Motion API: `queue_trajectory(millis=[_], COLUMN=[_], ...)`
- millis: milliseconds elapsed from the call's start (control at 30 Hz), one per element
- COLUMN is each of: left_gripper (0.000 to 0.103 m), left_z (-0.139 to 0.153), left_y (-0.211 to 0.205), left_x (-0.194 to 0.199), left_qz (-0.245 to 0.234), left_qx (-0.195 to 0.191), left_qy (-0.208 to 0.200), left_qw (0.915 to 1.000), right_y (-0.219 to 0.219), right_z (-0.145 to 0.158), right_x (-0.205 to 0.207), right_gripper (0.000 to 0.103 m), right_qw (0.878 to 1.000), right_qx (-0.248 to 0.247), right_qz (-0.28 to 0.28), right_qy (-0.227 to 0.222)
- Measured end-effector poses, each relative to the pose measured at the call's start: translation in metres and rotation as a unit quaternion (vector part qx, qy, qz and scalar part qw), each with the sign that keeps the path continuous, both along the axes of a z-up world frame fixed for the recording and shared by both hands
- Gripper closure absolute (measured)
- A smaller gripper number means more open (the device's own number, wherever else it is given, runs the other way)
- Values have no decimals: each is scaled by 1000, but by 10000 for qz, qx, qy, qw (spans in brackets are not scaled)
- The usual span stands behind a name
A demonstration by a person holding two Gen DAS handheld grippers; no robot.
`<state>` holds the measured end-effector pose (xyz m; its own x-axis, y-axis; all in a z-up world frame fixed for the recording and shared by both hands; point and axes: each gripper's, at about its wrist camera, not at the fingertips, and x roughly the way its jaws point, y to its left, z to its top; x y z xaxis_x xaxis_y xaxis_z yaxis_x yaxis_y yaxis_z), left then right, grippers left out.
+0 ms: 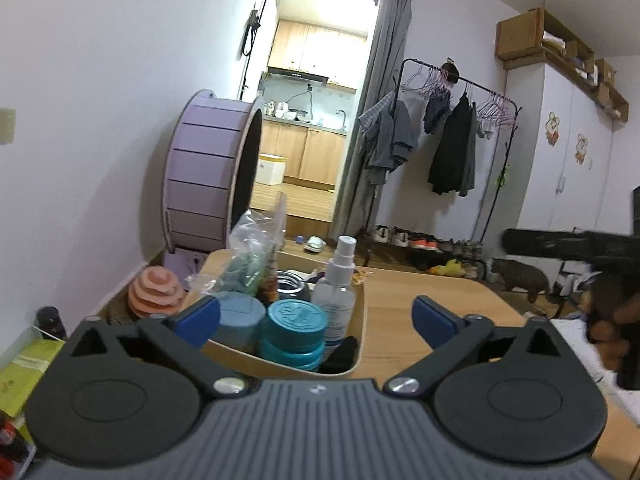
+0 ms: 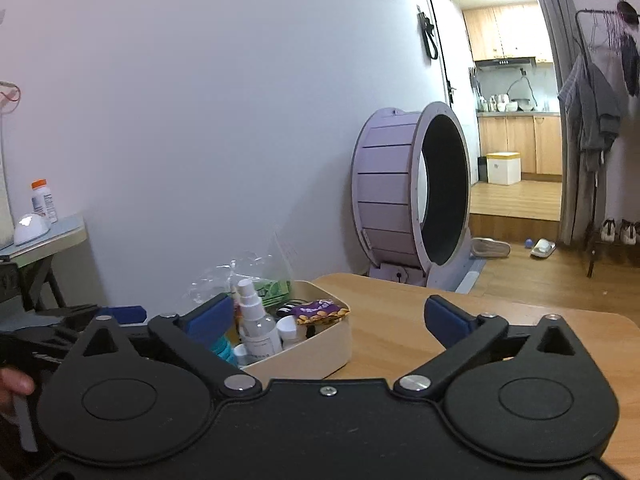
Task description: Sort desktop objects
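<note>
A cream storage box (image 1: pixel 362 322) (image 2: pixel 316 350) stands on the wooden table (image 1: pixel 440 292) (image 2: pixel 392 320), packed with items. Inside are a teal jar (image 1: pixel 294 330), a grey-blue tub (image 1: pixel 238 318), a clear spray bottle (image 1: pixel 338 288) (image 2: pixel 256 326), a plastic bag of green packets (image 1: pixel 248 256) (image 2: pixel 256 276) and a purple snack packet (image 2: pixel 320 310). My left gripper (image 1: pixel 316 318) hovers open just in front of the box, nothing between its blue pads. My right gripper (image 2: pixel 330 318) is open too, empty, with the box between and beyond its fingers.
A purple cat wheel (image 1: pixel 208 176) (image 2: pixel 408 192) stands by the wall behind the table. A pink ringed toy (image 1: pixel 156 290) sits on the floor. A clothes rack (image 1: pixel 452 140) and shoes are at right; a cat (image 1: pixel 520 278) is on the floor. A hand (image 2: pixel 12 386) shows at left.
</note>
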<state>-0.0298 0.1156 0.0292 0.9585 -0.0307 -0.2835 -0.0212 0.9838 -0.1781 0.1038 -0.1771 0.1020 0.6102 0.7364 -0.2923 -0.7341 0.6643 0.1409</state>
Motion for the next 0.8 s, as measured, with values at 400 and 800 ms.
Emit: queue_trajectory(millis=[400, 800], left_gripper=[0, 0], left_z=[0, -7], left_y=[13, 18], left_x=[4, 9], left_qz=[522, 502], left_qx=[104, 194], left_qy=[458, 1001], left_qw=[9975, 9935], right_y=[15, 32], right_z=[-5, -4], right_x=[-21, -32], right_gripper=[0, 0], right_qw=[9973, 9919], right_qx=[-459, -912], right_qz=[564, 861], right_qy=[121, 209])
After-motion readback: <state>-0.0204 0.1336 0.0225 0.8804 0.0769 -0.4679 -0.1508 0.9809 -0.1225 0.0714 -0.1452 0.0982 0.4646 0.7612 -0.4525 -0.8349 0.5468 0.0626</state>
